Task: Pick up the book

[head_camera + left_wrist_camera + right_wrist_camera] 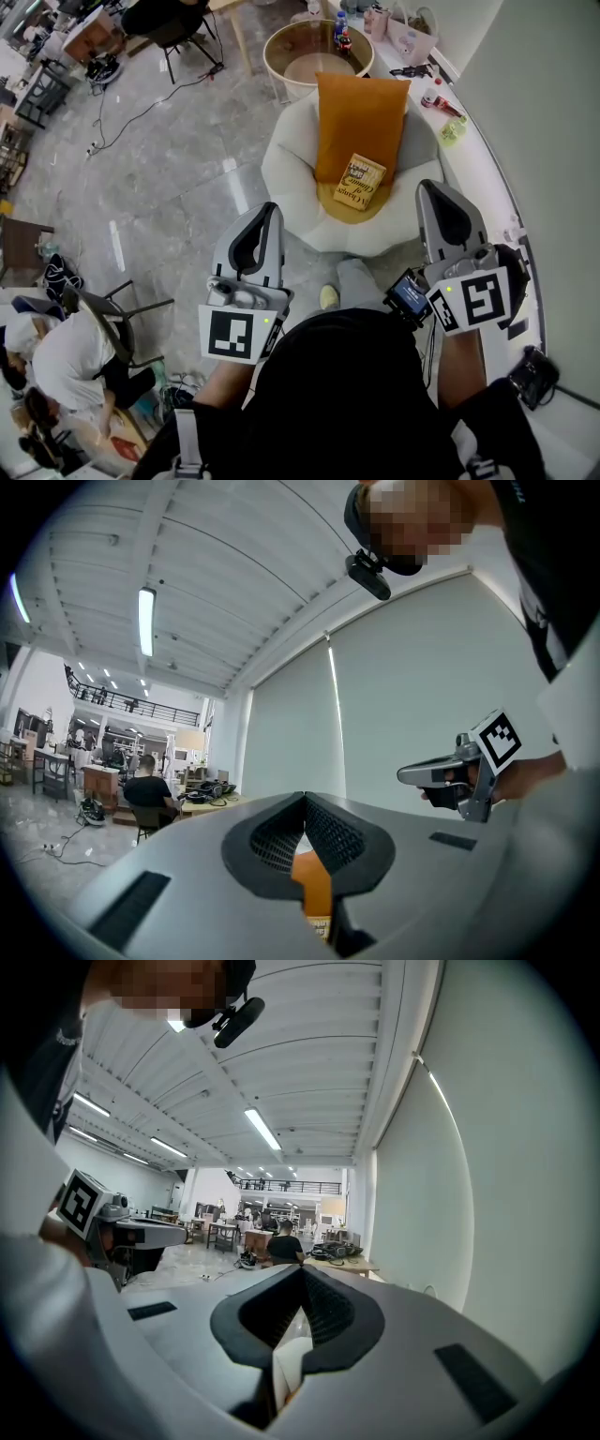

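The book (pixel 359 180), yellow-tan with dark print, lies tilted on the seat of a white armchair (pixel 291 169), against an orange cushion (pixel 359 117). My left gripper (pixel 269 209) is held short of the chair's near left edge, jaws shut and empty. At the chair's right side, my right gripper (pixel 434 187) is also shut with nothing in it. In the left gripper view the closed jaws (pixel 305 799) frame a strip of the orange cushion (pixel 315 885) and a sliver of the book (pixel 322 931). The right gripper view shows shut jaws (pixel 302 1269) with white upholstery below.
A round wooden tub (pixel 317 52) with a bottle (pixel 341 28) stands behind the armchair. A curved white ledge (pixel 487 159) with small items runs along the right. A person (pixel 66 361) sits at lower left near a chair (pixel 112 314). Cables cross the grey floor (pixel 159 178).
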Demonstrator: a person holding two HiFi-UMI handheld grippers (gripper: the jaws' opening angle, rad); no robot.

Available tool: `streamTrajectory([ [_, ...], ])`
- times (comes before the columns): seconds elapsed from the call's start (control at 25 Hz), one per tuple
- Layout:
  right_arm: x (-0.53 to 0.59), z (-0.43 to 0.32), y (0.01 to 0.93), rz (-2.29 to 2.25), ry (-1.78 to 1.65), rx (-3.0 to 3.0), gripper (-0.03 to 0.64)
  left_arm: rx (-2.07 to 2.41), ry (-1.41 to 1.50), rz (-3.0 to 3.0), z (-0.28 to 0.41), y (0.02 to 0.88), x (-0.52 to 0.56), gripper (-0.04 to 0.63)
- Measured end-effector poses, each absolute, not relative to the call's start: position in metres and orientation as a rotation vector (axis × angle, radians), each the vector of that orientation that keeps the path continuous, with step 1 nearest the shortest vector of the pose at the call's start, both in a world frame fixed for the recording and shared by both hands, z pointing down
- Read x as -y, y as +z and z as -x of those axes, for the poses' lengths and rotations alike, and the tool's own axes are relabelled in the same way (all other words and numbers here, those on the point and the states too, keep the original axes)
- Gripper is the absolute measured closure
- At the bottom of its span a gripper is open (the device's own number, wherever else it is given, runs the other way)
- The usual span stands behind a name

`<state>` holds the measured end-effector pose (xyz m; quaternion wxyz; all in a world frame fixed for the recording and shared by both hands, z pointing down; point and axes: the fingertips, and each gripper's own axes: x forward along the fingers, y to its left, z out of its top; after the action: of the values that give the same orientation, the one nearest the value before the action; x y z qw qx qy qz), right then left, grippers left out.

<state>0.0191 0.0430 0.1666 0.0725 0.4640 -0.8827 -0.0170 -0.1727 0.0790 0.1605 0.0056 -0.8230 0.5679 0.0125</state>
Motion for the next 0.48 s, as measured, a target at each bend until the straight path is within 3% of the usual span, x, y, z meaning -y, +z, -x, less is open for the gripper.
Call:
streamTrajectory([
  [0.48,0.031,-0.047,0.182,-1.405,0.009,2.634,0.604,-1.755,-0.021,2.615,0.142,0.173,-0.004,0.584],
])
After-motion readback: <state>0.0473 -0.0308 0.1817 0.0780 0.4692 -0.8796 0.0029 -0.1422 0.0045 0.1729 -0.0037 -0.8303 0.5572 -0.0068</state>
